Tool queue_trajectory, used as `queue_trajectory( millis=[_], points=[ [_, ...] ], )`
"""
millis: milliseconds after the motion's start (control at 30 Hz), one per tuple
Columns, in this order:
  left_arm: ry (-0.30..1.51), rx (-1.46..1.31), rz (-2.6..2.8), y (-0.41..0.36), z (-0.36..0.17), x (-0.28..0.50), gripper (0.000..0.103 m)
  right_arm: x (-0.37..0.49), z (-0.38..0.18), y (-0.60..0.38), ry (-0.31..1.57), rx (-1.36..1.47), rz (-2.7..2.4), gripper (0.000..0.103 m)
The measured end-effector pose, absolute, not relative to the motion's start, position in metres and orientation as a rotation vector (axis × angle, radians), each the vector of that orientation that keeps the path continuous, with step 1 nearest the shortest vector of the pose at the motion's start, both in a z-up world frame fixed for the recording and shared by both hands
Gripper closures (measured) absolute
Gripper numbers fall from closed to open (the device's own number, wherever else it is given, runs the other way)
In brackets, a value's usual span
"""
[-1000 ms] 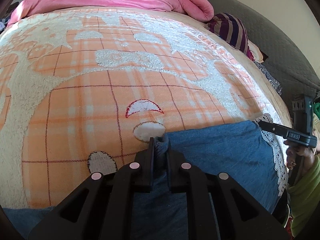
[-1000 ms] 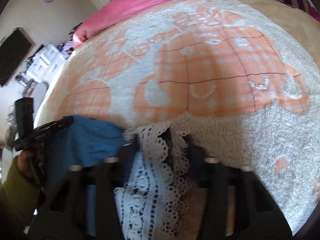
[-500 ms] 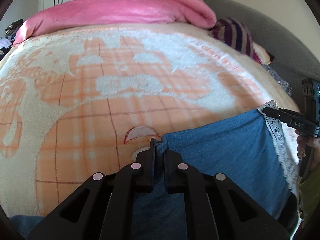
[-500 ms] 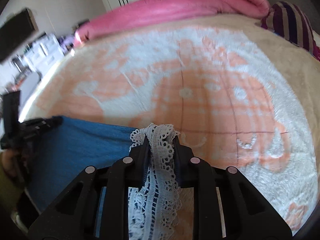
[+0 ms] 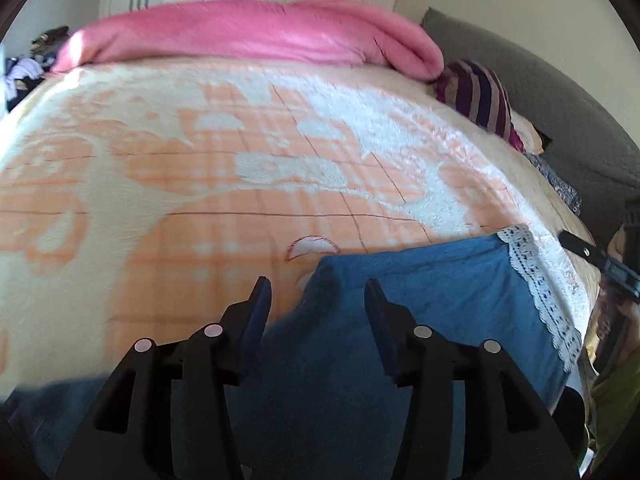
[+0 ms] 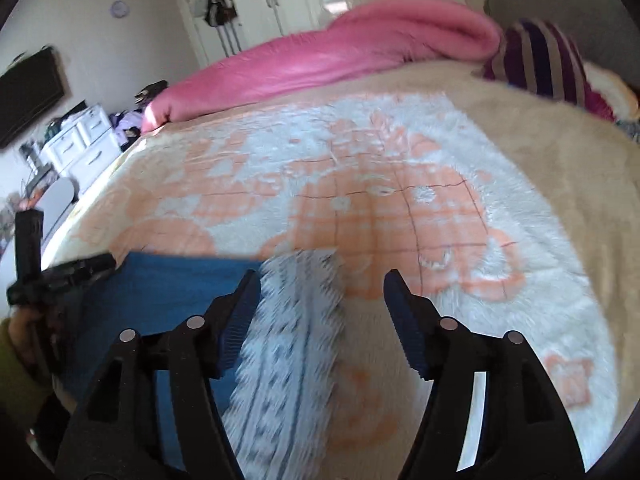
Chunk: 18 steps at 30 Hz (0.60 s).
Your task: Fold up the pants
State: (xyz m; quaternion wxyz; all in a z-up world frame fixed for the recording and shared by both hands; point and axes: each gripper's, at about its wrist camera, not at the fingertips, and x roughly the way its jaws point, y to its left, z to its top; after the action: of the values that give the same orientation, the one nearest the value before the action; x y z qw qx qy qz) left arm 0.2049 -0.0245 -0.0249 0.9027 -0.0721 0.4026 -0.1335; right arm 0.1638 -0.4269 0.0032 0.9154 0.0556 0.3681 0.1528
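Both claws have just been opening: the left claw (image 5: 318,296) stands spread over the corner of the blue pants (image 5: 432,300), gripping nothing; the right claw (image 6: 322,292) gapes beside their lace hem (image 6: 296,320). The pants lie on the orange blanket (image 5: 200,200), near its front edge

Bed (image 5: 132,288) with orange-cream blanket (image 5: 224,224), blue lace-trimmed pants (image 5: 440,292), pink duvet (image 5: 256,32).

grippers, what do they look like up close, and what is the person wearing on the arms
Both the left gripper and the right gripper are black plastic, with two angular fingers cut with slots, round pale studs along the tops and ribbed blue pads on the inner faces. No cables show. A yellow-green sleeve covers the arm behind the left one.
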Motion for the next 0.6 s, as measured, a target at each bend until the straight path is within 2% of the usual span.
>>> queue_trajectory(
  millis=[67,233,267,300,333,600],
  points=[
    [0.813,-0.157,-0.258,-0.016,-0.017,0.183,0.048,0.143,0.005,-0.413,0.759,0.066,0.326,0.043],
    [0.817,-0.139,-0.202,0.0,-0.018,0.129,0.046,0.102,-0.011,-0.363,0.801,-0.059,0.403,0.041],
    [0.825,-0.109,-0.189,0.001,-0.02,0.126,0.042,0.098,-0.015,-0.354,0.81,-0.083,0.411,0.038],
    [0.845,-0.058,-0.155,0.001,-0.024,0.123,0.034,0.094,-0.019,-0.345,0.821,-0.109,0.418,0.035],
    [0.866,-0.027,-0.119,0.003,-0.029,0.121,0.033,0.093,-0.022,-0.34,0.828,-0.127,0.419,0.035],
    [0.89,-0.098,-0.096,0.038,-0.044,0.107,0.033,0.092,-0.048,-0.354,0.958,-0.2,0.331,0.033]
  ],
)
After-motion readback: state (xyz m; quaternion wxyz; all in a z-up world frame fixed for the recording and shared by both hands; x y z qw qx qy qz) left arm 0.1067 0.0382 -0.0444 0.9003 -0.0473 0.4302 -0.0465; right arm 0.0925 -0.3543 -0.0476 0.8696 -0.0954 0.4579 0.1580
